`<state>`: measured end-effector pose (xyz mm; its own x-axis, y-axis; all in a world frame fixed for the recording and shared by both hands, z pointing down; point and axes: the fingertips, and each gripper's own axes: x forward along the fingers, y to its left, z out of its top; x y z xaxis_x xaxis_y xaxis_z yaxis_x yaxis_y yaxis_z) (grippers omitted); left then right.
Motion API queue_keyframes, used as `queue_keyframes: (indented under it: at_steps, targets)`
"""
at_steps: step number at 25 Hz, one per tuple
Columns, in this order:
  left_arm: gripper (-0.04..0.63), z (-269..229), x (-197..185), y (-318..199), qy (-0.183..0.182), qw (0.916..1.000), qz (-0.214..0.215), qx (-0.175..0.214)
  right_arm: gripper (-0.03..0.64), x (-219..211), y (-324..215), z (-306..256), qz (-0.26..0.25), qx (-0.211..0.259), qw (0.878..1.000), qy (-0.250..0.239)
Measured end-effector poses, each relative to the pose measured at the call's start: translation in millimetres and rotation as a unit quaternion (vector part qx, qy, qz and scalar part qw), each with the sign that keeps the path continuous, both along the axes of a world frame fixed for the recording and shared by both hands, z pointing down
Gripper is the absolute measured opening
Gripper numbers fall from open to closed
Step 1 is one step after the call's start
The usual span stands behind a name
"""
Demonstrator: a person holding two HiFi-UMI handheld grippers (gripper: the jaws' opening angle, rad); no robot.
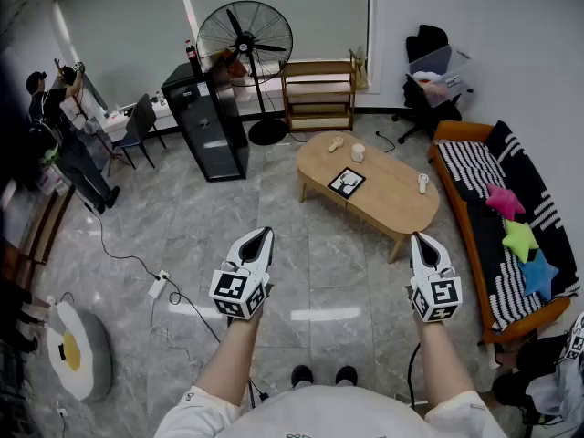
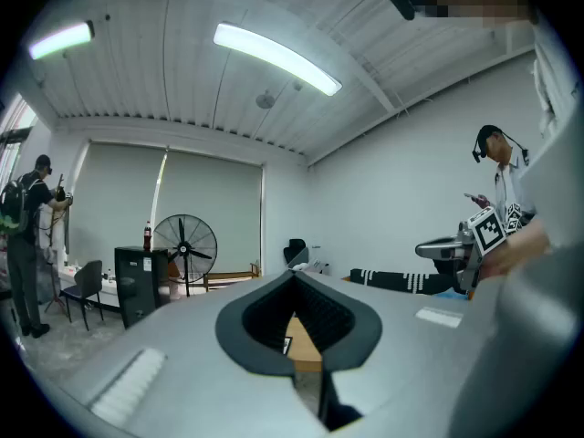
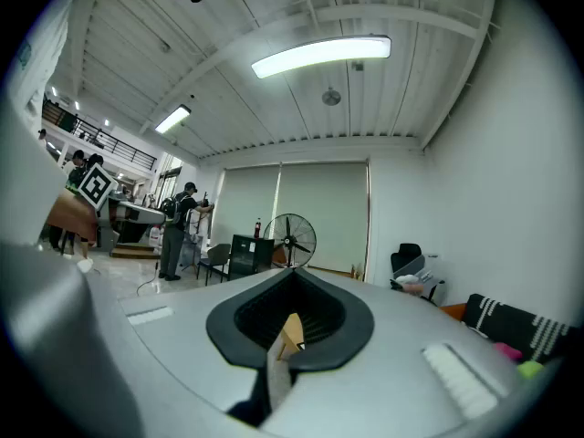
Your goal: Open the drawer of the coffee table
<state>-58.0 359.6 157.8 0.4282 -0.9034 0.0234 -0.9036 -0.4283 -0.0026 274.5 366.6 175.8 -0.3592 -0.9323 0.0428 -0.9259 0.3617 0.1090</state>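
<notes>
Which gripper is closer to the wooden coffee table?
Right. The right gripper is just short of the near end of the coffee table. The left gripper is farther away, off to the table's left over the floor.

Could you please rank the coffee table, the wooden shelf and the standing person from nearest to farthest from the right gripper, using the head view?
From the right gripper:
1. coffee table, just ahead of it.
2. wooden shelf, beyond the table by the back wall.
3. person, far across the room at the left.
</notes>
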Motion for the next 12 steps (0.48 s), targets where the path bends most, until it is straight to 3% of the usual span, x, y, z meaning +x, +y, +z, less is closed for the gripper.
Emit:
queue_keyframes:
  at_steps: [12]
  targets:
    - [-0.002, 3.1, -1.4, 3.0, 0.005, 1.0, -0.004, -0.001, 0.003, 0.4, 3.4, 0.8, -0.003, 0.002, 1.0, -0.006]
